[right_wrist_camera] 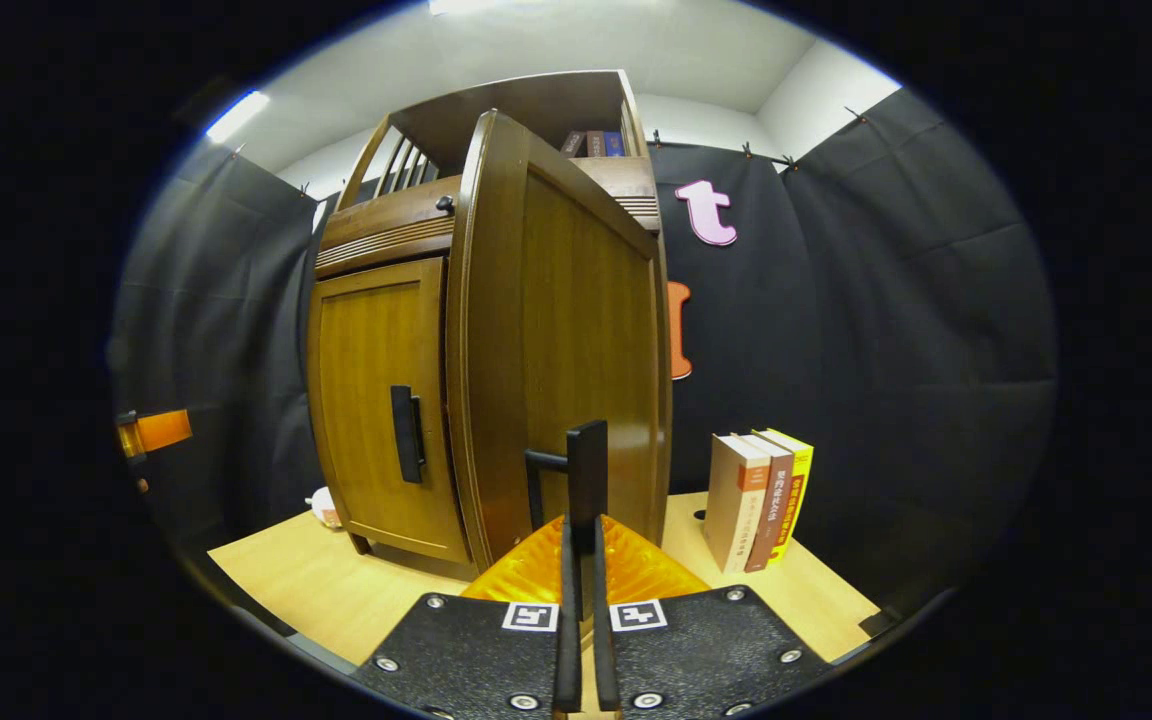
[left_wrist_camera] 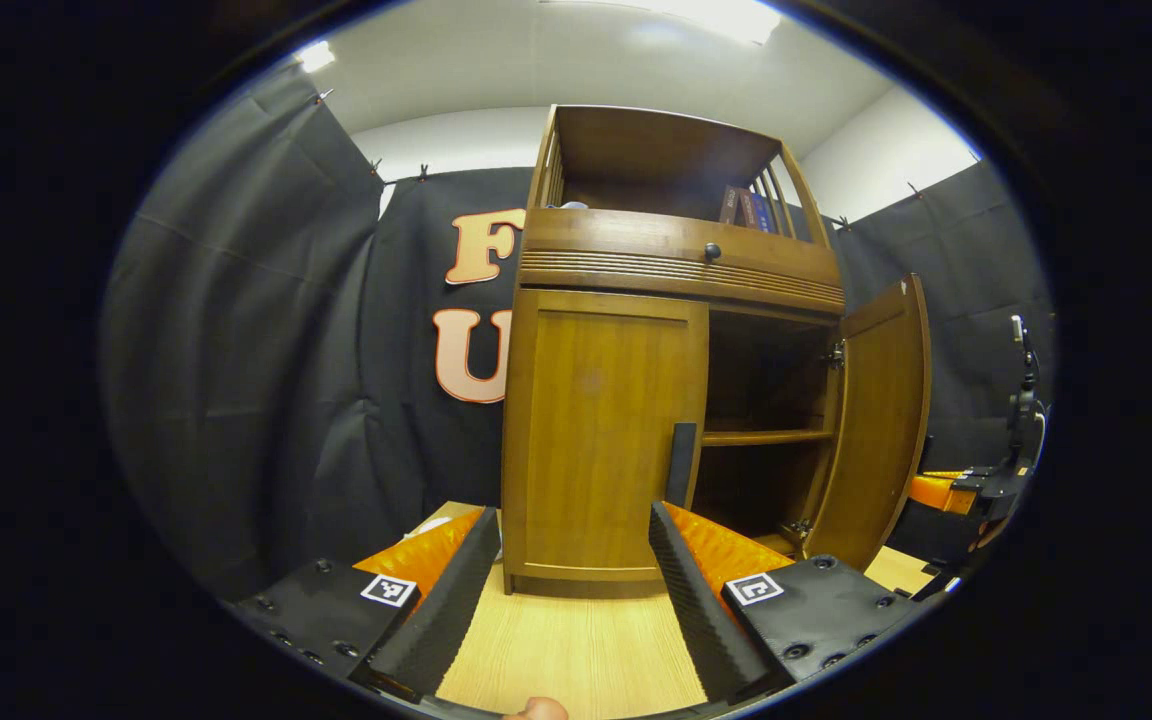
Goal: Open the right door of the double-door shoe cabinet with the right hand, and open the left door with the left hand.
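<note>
1. The shoe cabinet (left_wrist_camera: 636, 400) stands on a wooden tabletop (left_wrist_camera: 576, 650).
2. Our right gripper (right_wrist_camera: 584, 560) clamps the right door's handle (right_wrist_camera: 586, 470), door swung open.
3. Our left gripper (left_wrist_camera: 576, 560), jaws wide and empty, should close squarely on the left door's handle (left_wrist_camera: 681, 462).

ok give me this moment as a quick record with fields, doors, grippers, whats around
right door: swung open, shelf inside visible
left door: closed
right gripper: shut on the right door's handle
left gripper: open, in front of the left door, not touching it
left handle: free, just above the left gripper's right finger
cabinet: stands on a wooden table
books: upright on the table beside the cabinet
task: half done, left door next
</note>
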A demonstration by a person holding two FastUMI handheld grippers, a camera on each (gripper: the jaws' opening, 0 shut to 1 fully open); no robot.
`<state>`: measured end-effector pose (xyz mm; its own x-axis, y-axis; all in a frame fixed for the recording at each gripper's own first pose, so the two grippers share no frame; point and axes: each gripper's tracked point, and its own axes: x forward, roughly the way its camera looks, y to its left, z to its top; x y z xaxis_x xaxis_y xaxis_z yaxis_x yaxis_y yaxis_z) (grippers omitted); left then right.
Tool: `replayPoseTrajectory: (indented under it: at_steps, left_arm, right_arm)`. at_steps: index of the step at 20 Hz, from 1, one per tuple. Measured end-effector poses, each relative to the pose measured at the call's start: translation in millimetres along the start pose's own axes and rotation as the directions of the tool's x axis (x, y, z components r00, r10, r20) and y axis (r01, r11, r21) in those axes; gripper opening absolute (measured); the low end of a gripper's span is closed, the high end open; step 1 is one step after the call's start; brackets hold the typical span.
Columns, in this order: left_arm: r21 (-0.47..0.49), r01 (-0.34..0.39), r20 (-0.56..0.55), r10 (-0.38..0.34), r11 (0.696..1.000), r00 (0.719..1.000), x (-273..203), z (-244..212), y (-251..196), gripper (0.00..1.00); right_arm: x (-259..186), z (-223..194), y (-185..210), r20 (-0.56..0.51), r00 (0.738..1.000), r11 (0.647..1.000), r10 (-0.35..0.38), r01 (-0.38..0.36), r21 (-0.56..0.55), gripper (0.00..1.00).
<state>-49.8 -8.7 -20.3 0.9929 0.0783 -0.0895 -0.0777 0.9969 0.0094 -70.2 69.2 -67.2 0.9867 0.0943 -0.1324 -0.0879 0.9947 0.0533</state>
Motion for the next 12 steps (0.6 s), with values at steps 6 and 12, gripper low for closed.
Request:
replayPoseTrajectory:
  at_steps: [6,12]
  left_arm:
    - [-0.001,0.016,0.003,-0.016,1.0,1.0,7,6,-17,0.93]
    - [0.02,0.029,-0.01,-0.029,0.999,1.0,16,3,-38,0.93]
  right_arm:
    - [-11,2,-34,0.002,0.999,0.999,-0.035,0.035,-0.01,0.0]
    - [-13,3,-58,0.007,1.0,1.0,-0.016,0.016,-0.004,0.0]
